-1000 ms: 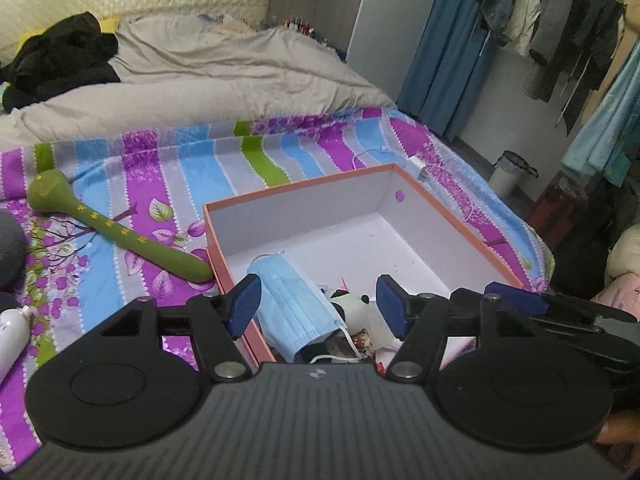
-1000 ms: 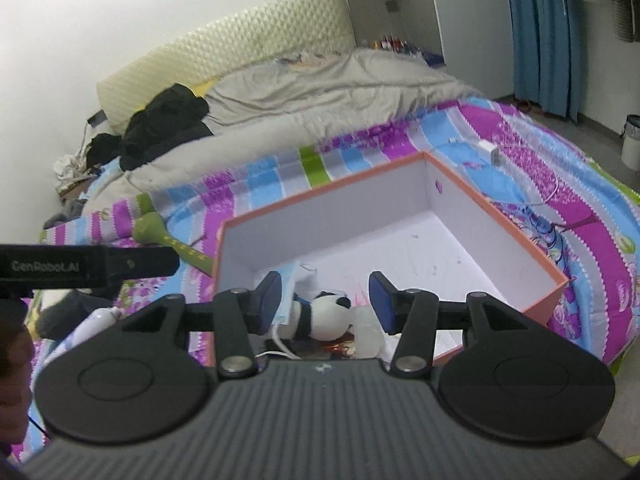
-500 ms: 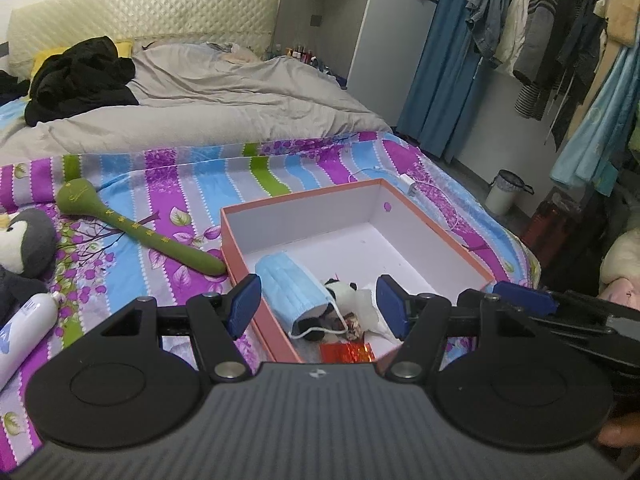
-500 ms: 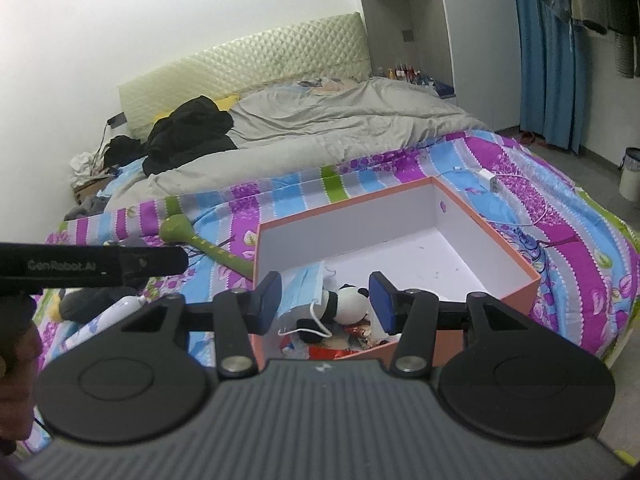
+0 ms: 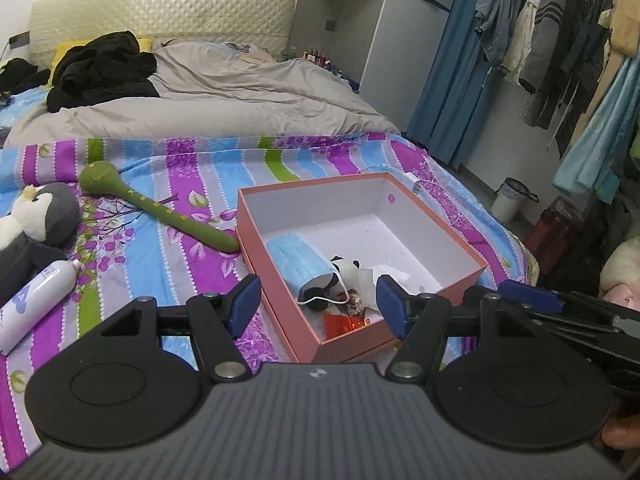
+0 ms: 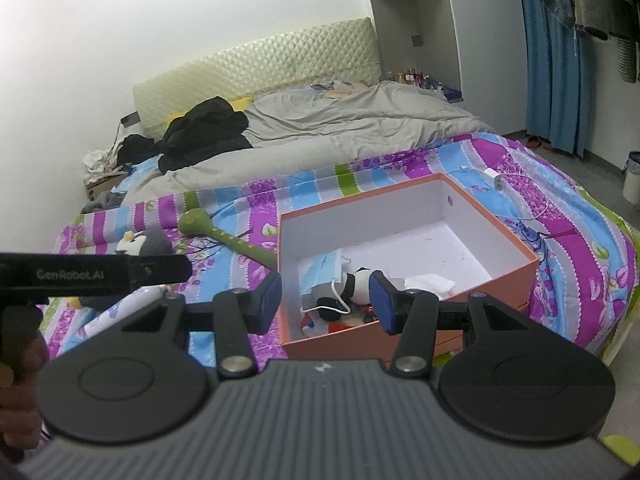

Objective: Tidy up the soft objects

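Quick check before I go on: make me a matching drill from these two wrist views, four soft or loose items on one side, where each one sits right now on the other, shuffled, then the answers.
Items:
1. blue face mask
2. penguin plush
3. green stick toy
4. white bottle

Places:
A. on the striped sheet, its thin end near the box's left wall
B. inside the orange box, beside the panda plush
C. far left on the sheet, behind the bottle
D. lying on the sheet at the left, in front of the penguin

Pairs: 1-B, 2-C, 3-A, 4-D
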`<state>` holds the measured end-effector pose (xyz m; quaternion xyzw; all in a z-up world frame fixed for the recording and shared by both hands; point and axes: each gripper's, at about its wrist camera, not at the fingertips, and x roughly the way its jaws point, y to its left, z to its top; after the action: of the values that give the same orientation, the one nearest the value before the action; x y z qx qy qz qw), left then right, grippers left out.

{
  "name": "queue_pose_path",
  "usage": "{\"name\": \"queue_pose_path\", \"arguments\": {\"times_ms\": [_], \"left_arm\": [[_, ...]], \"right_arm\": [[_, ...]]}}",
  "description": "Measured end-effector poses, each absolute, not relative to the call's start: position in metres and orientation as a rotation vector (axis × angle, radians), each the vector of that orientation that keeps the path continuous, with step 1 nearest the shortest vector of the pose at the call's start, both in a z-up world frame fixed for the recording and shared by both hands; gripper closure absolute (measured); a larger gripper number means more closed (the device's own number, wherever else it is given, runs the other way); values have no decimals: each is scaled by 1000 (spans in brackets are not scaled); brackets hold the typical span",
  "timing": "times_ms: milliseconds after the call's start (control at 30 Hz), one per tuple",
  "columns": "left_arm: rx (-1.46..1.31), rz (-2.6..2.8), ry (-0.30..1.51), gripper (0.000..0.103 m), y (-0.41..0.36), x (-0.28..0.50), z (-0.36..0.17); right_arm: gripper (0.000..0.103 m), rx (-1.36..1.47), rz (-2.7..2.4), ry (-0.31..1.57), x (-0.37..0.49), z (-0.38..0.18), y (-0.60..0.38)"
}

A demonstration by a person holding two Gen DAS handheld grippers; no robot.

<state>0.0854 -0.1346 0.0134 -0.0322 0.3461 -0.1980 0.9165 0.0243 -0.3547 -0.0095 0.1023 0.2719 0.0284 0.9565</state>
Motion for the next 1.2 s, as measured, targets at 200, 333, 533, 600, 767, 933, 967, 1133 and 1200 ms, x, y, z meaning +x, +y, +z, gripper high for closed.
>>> {"name": "queue_pose_path", "arguments": {"times_ms": [200,333,533,600,767,933,967,1133,1200], "left_arm": [[-76,-406,705,34,-131,68,15],[-79,-402,705,34,-131,63,15],[-83,-390,709,34,-133,55,14],[-85,-389,713,34,-134,54,13],[-86,-393,720,27,-137,56,11],[-99,-391,724,12,-136,59,10],[-103,-393,728,11,-137,60,9],[-115,-398,737,4,-137,61,7],[-111,-396,741,3,-138,60,5]], "right_arm": [[52,201,54,555,13,-11,-353],[52,206,36,559,10,-12,-357],[52,204,20,557,8,-14,-363],[52,207,19,562,6,-16,-364],[52,213,13,571,7,-19,-367],[18,219,4,566,9,-20,-368],[14,215,-6,562,9,-20,-368],[14,202,-21,584,12,-25,-367],[14,198,-22,590,13,-26,-366]]}}
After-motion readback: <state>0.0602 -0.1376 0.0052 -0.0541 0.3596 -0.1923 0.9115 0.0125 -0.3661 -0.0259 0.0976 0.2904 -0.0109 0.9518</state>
